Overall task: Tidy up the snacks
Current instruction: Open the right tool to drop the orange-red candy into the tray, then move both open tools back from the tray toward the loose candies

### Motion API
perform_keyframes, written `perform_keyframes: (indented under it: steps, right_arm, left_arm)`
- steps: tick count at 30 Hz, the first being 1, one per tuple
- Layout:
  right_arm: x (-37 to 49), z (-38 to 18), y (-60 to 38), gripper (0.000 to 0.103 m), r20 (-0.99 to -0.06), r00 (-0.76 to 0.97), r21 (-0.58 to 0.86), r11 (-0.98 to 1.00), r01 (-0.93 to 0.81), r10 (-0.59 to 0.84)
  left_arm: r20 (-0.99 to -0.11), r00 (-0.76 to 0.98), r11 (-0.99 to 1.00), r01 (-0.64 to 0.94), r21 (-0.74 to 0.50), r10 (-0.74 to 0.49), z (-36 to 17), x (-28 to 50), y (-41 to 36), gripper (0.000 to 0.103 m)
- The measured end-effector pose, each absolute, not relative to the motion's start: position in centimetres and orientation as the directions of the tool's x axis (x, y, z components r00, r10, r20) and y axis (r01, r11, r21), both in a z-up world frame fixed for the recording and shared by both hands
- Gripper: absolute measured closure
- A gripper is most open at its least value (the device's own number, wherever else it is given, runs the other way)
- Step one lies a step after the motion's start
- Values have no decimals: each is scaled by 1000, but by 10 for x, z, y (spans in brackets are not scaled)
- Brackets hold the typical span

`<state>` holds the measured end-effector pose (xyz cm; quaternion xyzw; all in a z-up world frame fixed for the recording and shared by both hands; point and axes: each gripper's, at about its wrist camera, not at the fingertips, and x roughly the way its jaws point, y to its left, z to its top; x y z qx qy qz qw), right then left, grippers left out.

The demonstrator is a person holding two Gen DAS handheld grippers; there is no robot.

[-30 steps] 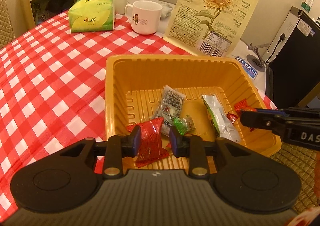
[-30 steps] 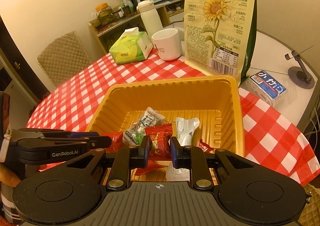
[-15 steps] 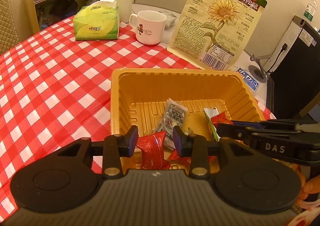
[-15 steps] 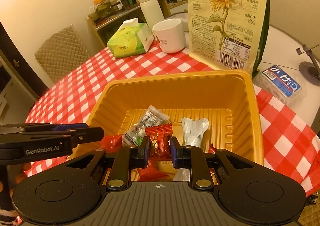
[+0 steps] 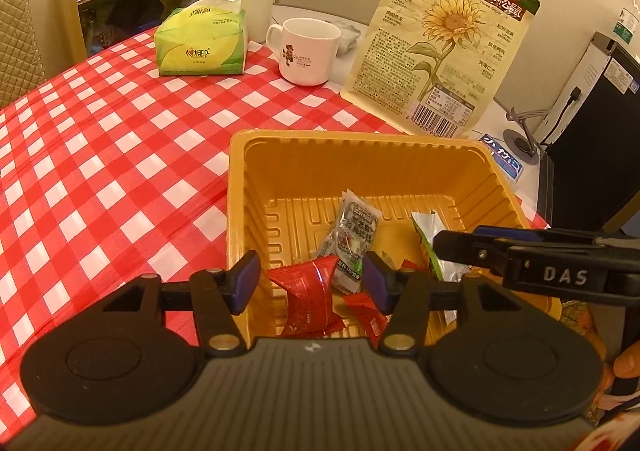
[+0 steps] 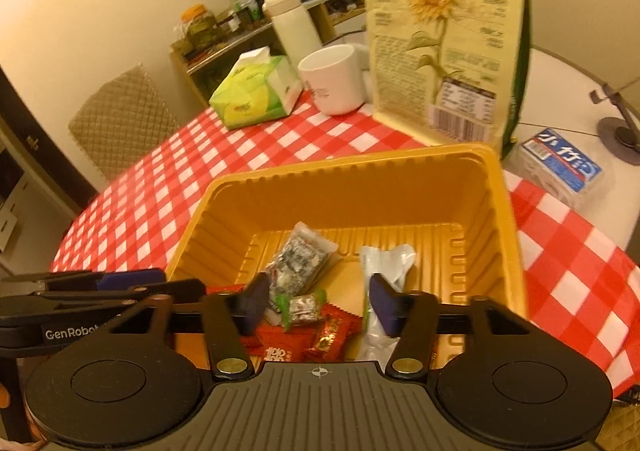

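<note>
1. Left gripper (image 5: 306, 281) over the near end of the yellow tray (image 5: 236, 187), jaws opening; a second ago pinched on the red candy packet (image 5: 310, 291), now loose between the pads and lying in the tray.
2. Right gripper (image 6: 318, 303) likewise opening; the small red candy (image 6: 328, 337), clamped until half a second ago, now dropped among the other wrappers, untouched by either pad.
3. Both snacks delivered, joining the grey packet (image 5: 354, 227) and the white-green packet (image 6: 382, 263) on the tray floor.
4. Probably free to fetch more; sunflower seed bag (image 5: 444, 35) standing just behind the tray.
</note>
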<state>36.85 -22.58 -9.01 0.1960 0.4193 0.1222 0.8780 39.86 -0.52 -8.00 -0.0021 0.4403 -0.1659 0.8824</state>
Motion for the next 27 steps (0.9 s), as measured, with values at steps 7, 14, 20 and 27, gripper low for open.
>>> perform_keyframes:
  steps: [7,14,20,27]
  right_arm:
    - [356,-86,-243,24,-687,626,470,883,-4,369]
    - [341,-77,-254,16,-686,640,458,889,10,346]
    - [324,-67,-258,14,-681,645,453,891,1,346]
    - [305,-50,-258,13,-654,658,471,882,-32,374]
  left_arm:
    - [-771,567,948,281,-151,-291,-78,389,-8,32]
    - [-760,581,948,278,-153,-293,-71,376,-10,23]
    - [-738,606,949,270,-162,-298,-58,357,-7,22]
    - [-705,640,949,261,-176,-307,-38,328,-2,19]
